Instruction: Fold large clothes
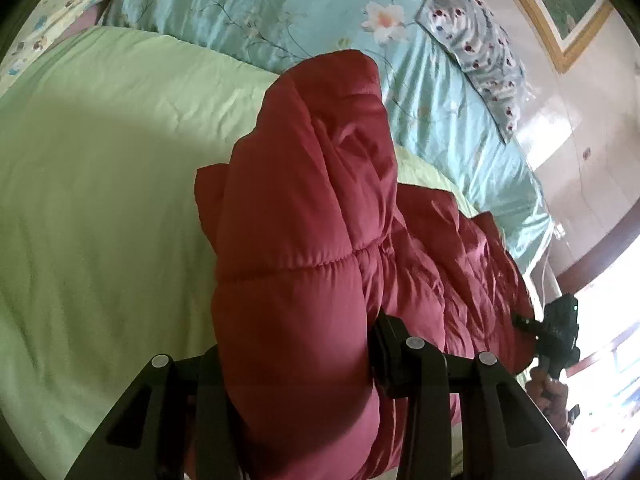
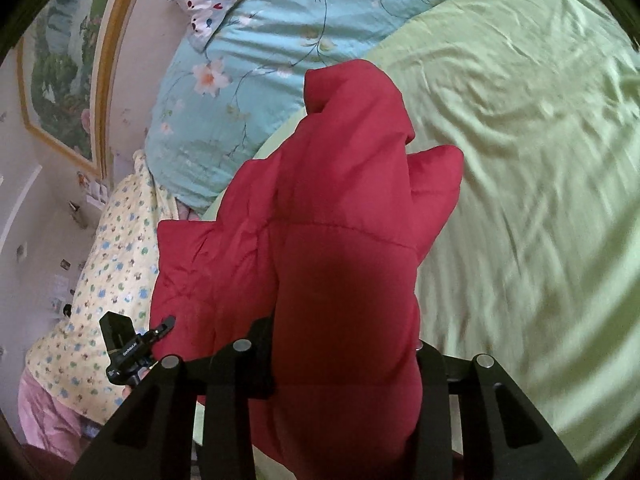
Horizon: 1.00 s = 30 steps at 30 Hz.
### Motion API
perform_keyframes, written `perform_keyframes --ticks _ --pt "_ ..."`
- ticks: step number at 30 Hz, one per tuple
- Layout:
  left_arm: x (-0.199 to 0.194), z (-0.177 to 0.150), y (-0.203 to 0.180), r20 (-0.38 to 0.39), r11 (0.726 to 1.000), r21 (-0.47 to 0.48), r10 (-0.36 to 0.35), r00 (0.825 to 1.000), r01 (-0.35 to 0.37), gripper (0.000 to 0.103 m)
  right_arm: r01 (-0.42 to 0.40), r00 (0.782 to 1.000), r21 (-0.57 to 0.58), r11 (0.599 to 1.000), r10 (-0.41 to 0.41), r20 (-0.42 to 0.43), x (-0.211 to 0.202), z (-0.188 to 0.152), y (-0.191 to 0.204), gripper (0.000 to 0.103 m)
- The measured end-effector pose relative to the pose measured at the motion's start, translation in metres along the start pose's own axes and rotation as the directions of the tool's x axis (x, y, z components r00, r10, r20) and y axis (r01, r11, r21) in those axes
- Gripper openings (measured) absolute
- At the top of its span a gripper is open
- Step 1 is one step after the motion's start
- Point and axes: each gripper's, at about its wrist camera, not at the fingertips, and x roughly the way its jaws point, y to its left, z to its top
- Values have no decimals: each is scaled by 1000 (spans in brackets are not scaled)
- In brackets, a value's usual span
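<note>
The bed with its green sheet [image 1: 100,208] is the landmark here, and the red puffer jacket [image 1: 304,208] hangs bunched up over it, one part trailing down onto the sheet toward the blue floral quilt [image 1: 280,8] side.

Biggest risk imo: that slick, puffy fabric squirts out of a pinch and the whole thing flops onto the bed in a heap, ruining the fold line. Also the two ends could land uneven if one hand drops sooner, and a sleeve could tuck under wrong.

Left gripper [image 1: 296,364] is clamped on a thick wad of jacket, jaws forced fairly wide by the padding. Right gripper [image 2: 344,360] is the same deal, stuffed full of red fabric.
</note>
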Motion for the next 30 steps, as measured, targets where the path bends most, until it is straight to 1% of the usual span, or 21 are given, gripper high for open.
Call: perform_keyframes --ticks 4,7,10,13,15,18,19,20,21,22,23,25,28,30 --pt "-12 -14 4 -12 1000 16 3 1000 -3 39 9 1000 3 1000 -9 -7 -7 -15 1 38" --pt "-10 -20 14 -23 1000 -9 18 1000 -18 40 45 999 4 999 -45 -15 -4 -21 -3 41" --pt "-3 -22 22 -25 998 -24 58 998 -58 44 85 996 -2 996 -85 -16 -1 -20 -3 46" --pt "-1 -25 21 -3 994 -7 113 994 -113 52 138 990 -31 990 -139 -7 3 -21 -2 52" --pt "1 -27 16 13 987 15 159 987 -159 56 158 987 -32 987 -158 0 6 -21 -2 55" --pt "2 -31 7 35 974 42 219 975 -221 66 183 983 -30 983 -183 17 7 -22 -4 60" --pt "2 -34 2 42 969 47 240 970 -242 73 192 981 -30 981 -191 23 6 -23 -5 62" --pt "-1 -36 1 50 962 44 268 962 -270 80 207 978 -27 978 -206 35 5 -24 -5 70" --pt "-3 -37 2 54 958 37 284 957 -286 84 223 974 -22 975 -222 44 5 -24 -6 76" --pt "-3 -38 2 55 956 34 288 956 -290 86 232 972 -15 973 -231 49 4 -24 -7 78" --pt "-7 -41 2 59 957 30 288 956 -290 88 238 970 -8 971 -237 55 3 -25 -8 81" --pt "-18 -44 -1 72 951 23 305 950 -308 92 244 967 6 970 -244 77 -3 -27 -9 84" --pt "-34 -46 -8 103 946 23 319 942 -323 93 252 961 25 968 -253 109 -12 -28 -9 86" --pt "-48 -50 -13 126 940 29 335 934 -341 93 264 954 39 964 -267 136 -19 -30 -8 86"
